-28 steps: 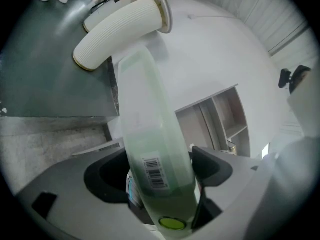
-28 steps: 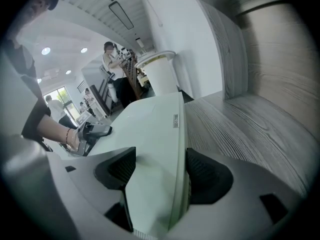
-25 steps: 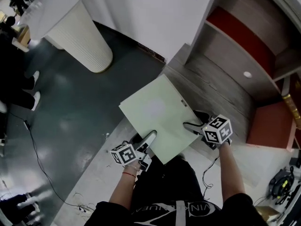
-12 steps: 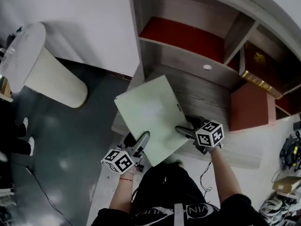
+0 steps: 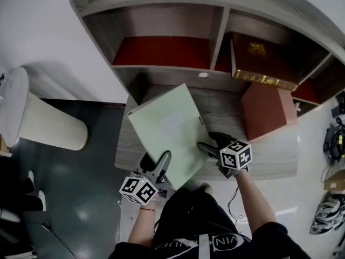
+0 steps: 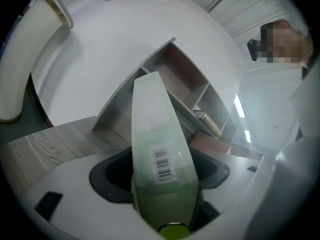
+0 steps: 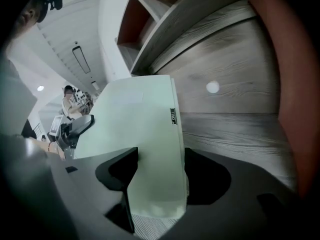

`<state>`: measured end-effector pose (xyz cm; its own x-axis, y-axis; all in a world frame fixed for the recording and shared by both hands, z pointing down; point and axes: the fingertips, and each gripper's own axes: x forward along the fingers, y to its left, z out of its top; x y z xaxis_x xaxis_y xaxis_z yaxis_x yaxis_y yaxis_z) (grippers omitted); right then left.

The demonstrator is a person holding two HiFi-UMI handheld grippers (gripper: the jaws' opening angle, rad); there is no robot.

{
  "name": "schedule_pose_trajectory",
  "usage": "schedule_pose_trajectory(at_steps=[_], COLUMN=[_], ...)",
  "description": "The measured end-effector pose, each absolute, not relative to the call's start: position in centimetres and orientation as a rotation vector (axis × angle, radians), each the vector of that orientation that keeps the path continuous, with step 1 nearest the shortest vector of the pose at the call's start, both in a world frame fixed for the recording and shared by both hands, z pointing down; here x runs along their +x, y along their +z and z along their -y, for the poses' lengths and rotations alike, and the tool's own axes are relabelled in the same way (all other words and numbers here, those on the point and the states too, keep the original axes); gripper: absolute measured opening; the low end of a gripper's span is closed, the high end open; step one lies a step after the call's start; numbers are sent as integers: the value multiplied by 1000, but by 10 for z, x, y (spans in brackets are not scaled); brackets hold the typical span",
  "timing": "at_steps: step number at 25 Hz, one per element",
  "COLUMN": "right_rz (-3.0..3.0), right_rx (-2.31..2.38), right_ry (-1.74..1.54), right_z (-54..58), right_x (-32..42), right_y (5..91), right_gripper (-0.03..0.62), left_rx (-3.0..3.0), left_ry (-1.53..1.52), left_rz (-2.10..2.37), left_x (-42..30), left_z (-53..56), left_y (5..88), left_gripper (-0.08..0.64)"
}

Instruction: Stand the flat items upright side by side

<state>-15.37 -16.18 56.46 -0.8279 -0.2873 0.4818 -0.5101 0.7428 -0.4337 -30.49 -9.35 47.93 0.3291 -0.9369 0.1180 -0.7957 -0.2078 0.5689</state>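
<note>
A pale green flat box (image 5: 164, 131) is held tilted over the wooden desk (image 5: 264, 158), in front of the shelf unit (image 5: 161, 20). My left gripper (image 5: 163, 159) grips its near edge, and its jaws are closing on that edge, which shows a barcode label (image 6: 161, 164) in the left gripper view. My right gripper (image 5: 206, 143) holds the box's right edge (image 7: 172, 134), its jaws also tightening on it. A dark red book with gilt edges (image 5: 259, 58) leans in the shelf's right compartment.
A red box (image 5: 267, 112) stands on the desk's right side, close to my right gripper. The shelf's left compartment (image 5: 161, 50) has a red back panel. A white ribbed pedestal (image 5: 46, 125) stands on the dark floor at left. Gear lies on the floor at right (image 5: 326, 220).
The view has swung from the floor toward the shelf, and the green box has come over the desk in front of it. Both grippers keep hold of the box.
</note>
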Motion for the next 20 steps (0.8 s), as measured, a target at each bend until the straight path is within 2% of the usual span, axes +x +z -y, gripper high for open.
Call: schedule_pose_trajectory(at_steps=[6, 8, 20], right_rz=[2572, 2615, 2911], right_rx=[756, 794, 817], right_ry=[717, 721, 803], right_z=[166, 166, 153], right_x=[-128, -122, -105], right_y=[545, 528, 411], right_gripper=[243, 299, 416], left_rx=[2166, 2211, 2382], left_ry=[-261, -234, -86], left_rz=[1543, 1535, 1523], left_x=[-269, -251, -162], left_z=[109, 116, 140], left_y=[462, 457, 449], left_gripper=[322, 322, 322])
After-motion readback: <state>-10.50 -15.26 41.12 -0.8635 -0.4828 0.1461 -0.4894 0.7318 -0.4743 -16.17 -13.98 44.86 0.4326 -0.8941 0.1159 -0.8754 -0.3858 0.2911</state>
